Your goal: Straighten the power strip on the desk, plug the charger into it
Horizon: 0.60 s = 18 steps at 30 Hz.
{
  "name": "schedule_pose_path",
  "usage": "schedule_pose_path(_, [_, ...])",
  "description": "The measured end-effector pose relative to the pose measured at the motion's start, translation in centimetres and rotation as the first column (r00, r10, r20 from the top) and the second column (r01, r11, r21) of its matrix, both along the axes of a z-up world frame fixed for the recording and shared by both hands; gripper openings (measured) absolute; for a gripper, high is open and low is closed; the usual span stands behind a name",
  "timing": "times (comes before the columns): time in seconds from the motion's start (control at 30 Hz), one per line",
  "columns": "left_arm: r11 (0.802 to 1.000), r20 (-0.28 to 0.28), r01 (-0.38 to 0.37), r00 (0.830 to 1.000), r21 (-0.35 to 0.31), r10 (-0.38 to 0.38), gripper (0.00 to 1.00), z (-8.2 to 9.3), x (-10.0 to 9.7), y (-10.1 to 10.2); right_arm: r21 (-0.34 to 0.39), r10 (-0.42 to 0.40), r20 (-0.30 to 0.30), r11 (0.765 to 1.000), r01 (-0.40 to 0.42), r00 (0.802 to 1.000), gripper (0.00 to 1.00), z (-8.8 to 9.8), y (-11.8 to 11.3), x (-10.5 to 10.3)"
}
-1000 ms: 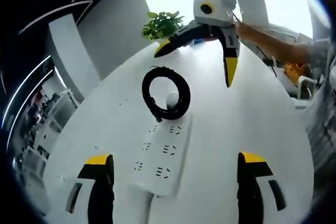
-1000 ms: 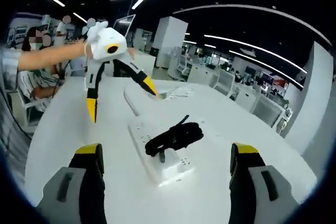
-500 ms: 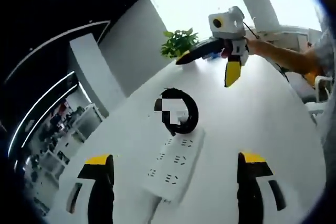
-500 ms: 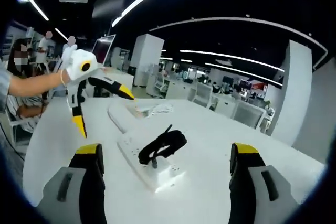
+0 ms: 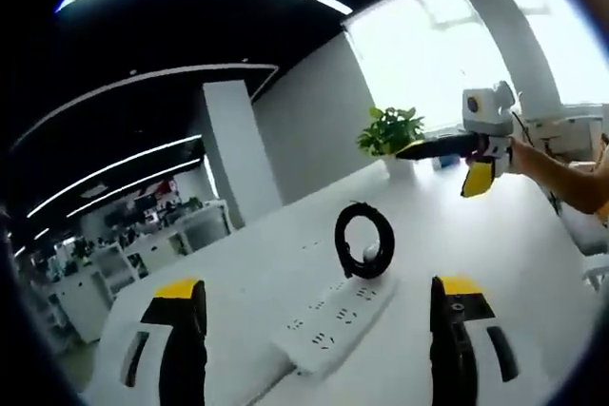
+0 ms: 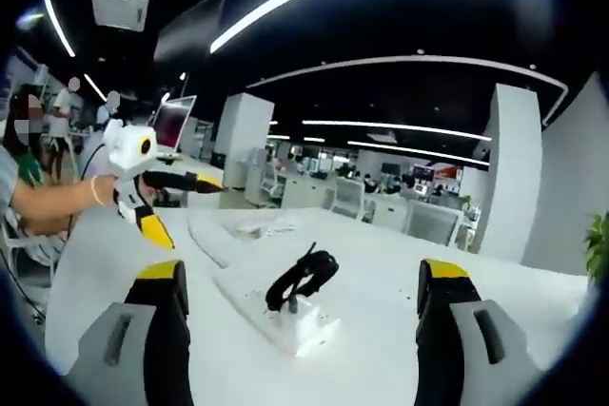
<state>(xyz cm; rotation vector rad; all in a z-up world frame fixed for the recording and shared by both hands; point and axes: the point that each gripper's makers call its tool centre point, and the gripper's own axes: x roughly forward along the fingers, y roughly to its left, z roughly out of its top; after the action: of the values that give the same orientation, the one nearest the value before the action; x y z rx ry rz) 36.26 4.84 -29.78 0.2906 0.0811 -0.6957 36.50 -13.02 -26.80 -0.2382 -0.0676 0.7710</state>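
Observation:
A white power strip point(image 5: 333, 328) lies slanted on the white desk point(image 5: 476, 263). On its far end rests a coiled black cable point(image 5: 364, 235) around a white charger point(image 5: 367, 254). My left gripper point(image 5: 319, 284) is open just above the desk, short of the strip, with nothing between its fingers. In the left gripper view the right gripper point(image 5: 436, 169) hovers open beyond the coil, in a person's hand. In the right gripper view the strip point(image 6: 249, 294) and the cable point(image 6: 303, 278) lie ahead of my open right gripper point(image 6: 303, 270). The left gripper point(image 6: 195, 214) hangs open at the left there.
A potted plant point(image 5: 390, 130) stands at the desk's far edge. A second long white slab point(image 6: 205, 235) and some papers point(image 6: 257, 228) lie behind the strip. A monitor point(image 6: 171, 125) and a person point(image 6: 38, 197) are at the left. Office desks fill the background.
Both cameras have dropped lower and tilted up, so more of the room shows. The two grippers have drawn further apart. Strip, cable and charger lie as before; both grippers stay open.

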Motion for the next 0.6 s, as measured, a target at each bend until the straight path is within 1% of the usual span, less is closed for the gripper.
schedule_pose_path(0.07, [1.000, -0.006, -0.010, 1.000, -0.002, 0.010, 0.99, -0.1, -0.4, 0.1, -0.004, -0.003, 0.002, 1.000, 0.003, 1.000, 1.00, -0.2, 0.0, -0.3])
schedule_pose_path(0.17, [0.997, 0.010, -0.070, 0.998, 0.014, 0.069, 0.99, -0.3, -0.5, 0.8, 0.005, -0.024, -0.002, 1.000, 0.024, 1.000, 1.00, -0.5, -0.2, -0.5])
schedule_pose_path(0.2, [0.995, 0.027, -0.104, 0.994, 0.008, 0.104, 0.99, -0.1, -0.6, 1.1, 0.006, -0.029, -0.010, 1.000, 0.029, 1.000, 1.00, -0.8, -0.3, -0.7])
schedule_pose_path(0.23, [0.995, 0.035, -0.104, 0.994, 0.002, 0.104, 0.99, -0.1, -0.8, 1.1, 0.010, -0.032, -0.016, 0.999, 0.033, 0.999, 1.00, -0.9, -0.3, -0.8])
schedule_pose_path(0.27, [0.992, 0.039, -0.124, 0.991, -0.034, 0.125, 0.99, 0.2, -1.0, 1.4, 0.029, -0.035, -0.019, 0.999, 0.036, 0.999, 1.00, -1.0, -0.3, -1.1])
schedule_pose_path(0.3, [0.990, 0.033, -0.127, 0.991, -0.054, 0.129, 0.99, 0.3, -1.3, 1.5, 0.040, -0.037, -0.020, 0.999, 0.038, 0.999, 1.00, -1.0, -0.3, -1.4])
schedule_pose_path(0.37, [0.992, 0.026, -0.110, 0.993, -0.067, 0.112, 0.99, 0.2, -2.0, 1.3, 0.058, -0.040, -0.016, 0.997, 0.041, 0.999, 1.00, -1.0, -0.4, -1.8])
schedule_pose_path(0.4, [0.990, 0.029, -0.117, 0.992, -0.080, 0.120, 0.99, 0.2, -2.3, 1.3, 0.065, -0.045, -0.012, 0.997, 0.045, 0.999, 1.00, -1.0, -0.4, -1.9])
schedule_pose_path(0.47, [0.988, 0.059, -0.130, 0.989, -0.081, 0.135, 0.99, 0.3, -2.7, 1.5, 0.078, -0.058, 0.000, 0.995, 0.058, 0.998, 1.00, -1.1, -0.5, -2.2])
schedule_pose_path(0.53, [0.984, 0.054, -0.148, 0.987, -0.101, 0.154, 0.99, 0.3, -3.1, 1.7, 0.085, -0.061, -0.003, 0.994, 0.061, 0.998, 1.00, -1.3, -0.4, -2.7])
schedule_pose_path(0.6, [0.981, 0.058, -0.139, 0.987, -0.132, 0.148, 0.99, 0.3, -3.7, 1.7, 0.092, -0.066, -0.008, 0.994, 0.066, 0.998, 1.00, -1.6, -0.4, -3.4])
